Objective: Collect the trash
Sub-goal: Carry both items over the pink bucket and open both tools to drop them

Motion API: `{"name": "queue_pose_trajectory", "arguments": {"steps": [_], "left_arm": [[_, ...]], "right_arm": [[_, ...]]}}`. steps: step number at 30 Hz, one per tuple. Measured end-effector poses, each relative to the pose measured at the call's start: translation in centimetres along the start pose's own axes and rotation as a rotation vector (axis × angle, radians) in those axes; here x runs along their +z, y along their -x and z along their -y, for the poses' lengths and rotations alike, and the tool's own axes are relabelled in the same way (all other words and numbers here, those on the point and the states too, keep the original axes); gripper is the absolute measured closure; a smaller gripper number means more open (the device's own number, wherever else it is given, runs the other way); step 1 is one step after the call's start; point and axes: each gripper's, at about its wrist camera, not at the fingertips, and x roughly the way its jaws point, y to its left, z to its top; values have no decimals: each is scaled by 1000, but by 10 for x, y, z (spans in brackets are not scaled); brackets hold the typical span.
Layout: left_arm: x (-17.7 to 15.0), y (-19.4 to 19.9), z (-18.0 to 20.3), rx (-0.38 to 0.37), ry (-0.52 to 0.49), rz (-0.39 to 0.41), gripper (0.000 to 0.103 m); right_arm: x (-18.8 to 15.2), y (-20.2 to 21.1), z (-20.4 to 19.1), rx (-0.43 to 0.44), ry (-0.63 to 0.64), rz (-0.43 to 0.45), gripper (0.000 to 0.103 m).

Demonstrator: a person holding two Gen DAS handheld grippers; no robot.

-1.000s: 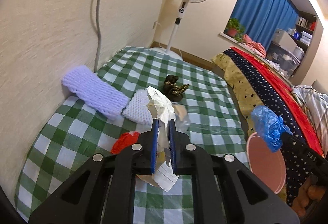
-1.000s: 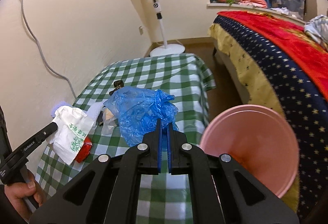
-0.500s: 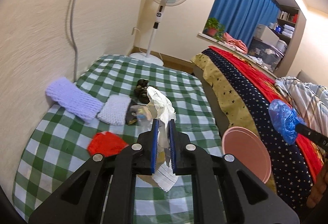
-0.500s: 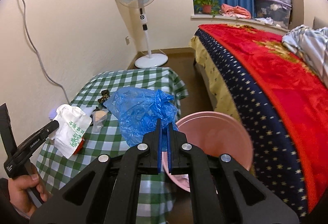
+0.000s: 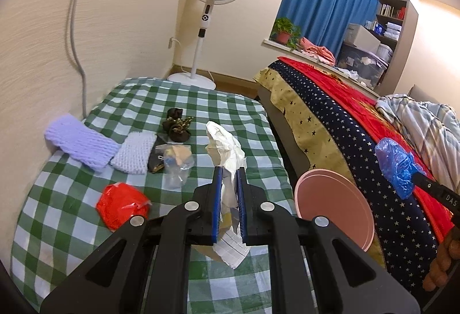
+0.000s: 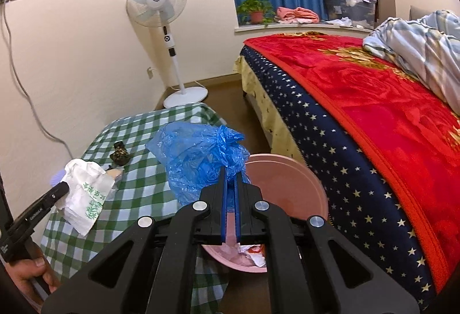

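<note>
Your left gripper (image 5: 229,181) is clamped tight on a crumpled white paper wrapper (image 5: 225,148), which stands up out of the jaws and hangs below them, above the checked tablecloth (image 5: 138,101). Your right gripper (image 6: 229,184) is pinched just as tight on a blue plastic bag (image 6: 198,156), held up over the near rim of the pink bin (image 6: 290,179) that stands between the table and the bed (image 6: 373,101). Both pieces look light and limp, so they should weigh almost nothing but will flop, cling to the pads and drift when you let go; I would release each one low and well over the bin's mouth. The bag is thin and slippery, and a pinch on its bunched neck, as you have it, is the safest hold. Some scraps seem to lie in the bottom of the bin already, though the gripper body hides most of it. On the cloth there remain a red crumpled wrapper (image 5: 122,203), which should crush easily if you take it across its middle, and a clear plastic packet (image 5: 175,167), slick and best caught at a folded edge. The knitted pieces (image 5: 80,143) by the wall look like things to leave alone.
</note>
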Motion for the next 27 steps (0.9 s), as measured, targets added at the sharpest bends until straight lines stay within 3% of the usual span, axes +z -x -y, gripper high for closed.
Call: {"name": "queue_pose_trajectory", "arguments": {"steps": [27], "left_arm": [[-5,-49,71,-82,-62,-45,93]], "right_arm": [[3,-24,38,-97,-85,-3,99]]}}
